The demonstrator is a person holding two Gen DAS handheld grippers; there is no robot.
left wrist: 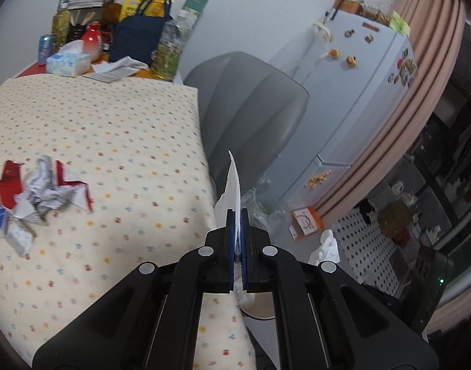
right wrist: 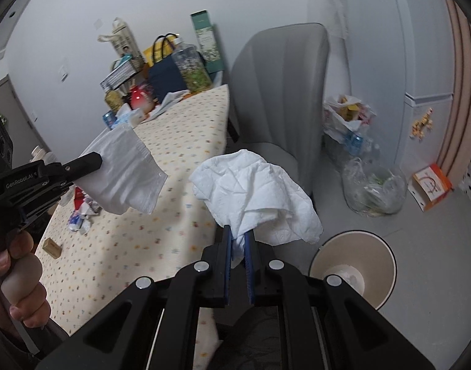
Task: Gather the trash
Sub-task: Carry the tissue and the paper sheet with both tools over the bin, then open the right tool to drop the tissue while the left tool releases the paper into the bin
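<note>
In the left wrist view my left gripper (left wrist: 237,215) is shut on a flat white napkin (left wrist: 233,182), seen edge-on over the table's right edge. The right wrist view shows that gripper (right wrist: 93,158) side-on, with the napkin (right wrist: 127,172) hanging from it. My right gripper (right wrist: 238,239) is shut on a crumpled white tissue (right wrist: 257,194) beyond the table edge. A round beige bin (right wrist: 352,271) stands on the floor just right of it. Torn red and white paper scraps (left wrist: 35,191) lie in a pile on the dotted tablecloth (left wrist: 112,141).
A grey chair (right wrist: 281,92) stands against the table's far side. On the floor by the fridge (left wrist: 367,92) are a clear plastic bag (right wrist: 374,188) and an orange box (right wrist: 432,185). Bottles, bags and a tissue box (left wrist: 69,61) crowd the table's back. A small wooden block (right wrist: 52,246) lies near the scraps.
</note>
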